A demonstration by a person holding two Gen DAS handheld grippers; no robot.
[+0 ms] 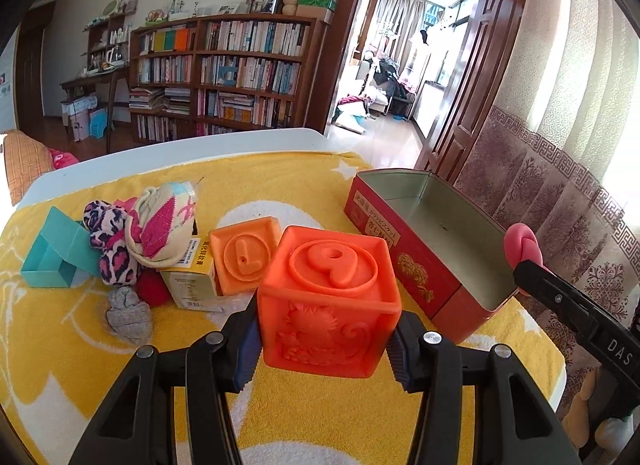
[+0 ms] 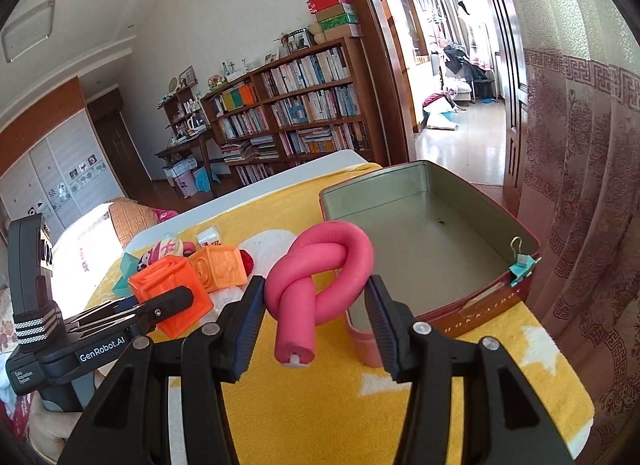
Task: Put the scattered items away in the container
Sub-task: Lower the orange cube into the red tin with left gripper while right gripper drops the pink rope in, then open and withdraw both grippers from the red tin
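My left gripper (image 1: 324, 345) is shut on an orange rubber cube (image 1: 328, 297) with a raised 9 on top, held above the yellow blanket. My right gripper (image 2: 316, 317) is shut on a pink foam tube tied in a knot (image 2: 320, 277), just in front of the open red tin (image 2: 440, 257). In the left wrist view the tin (image 1: 440, 217) lies to the right, with the pink tube (image 1: 520, 243) at its near end. A second orange cube (image 1: 244, 261) sits on the blanket. The held cube (image 2: 168, 289) shows at the left of the right wrist view.
Left of the cubes lie a leopard-print sock (image 1: 110, 249), a cream and pink sock (image 1: 160, 225), a grey sock (image 1: 128, 317), a red ball (image 1: 152, 287), a small yellow carton (image 1: 192, 285) and a teal box (image 1: 52, 257). A teal binder clip (image 2: 522, 265) grips the tin's rim. A curtain hangs on the right.
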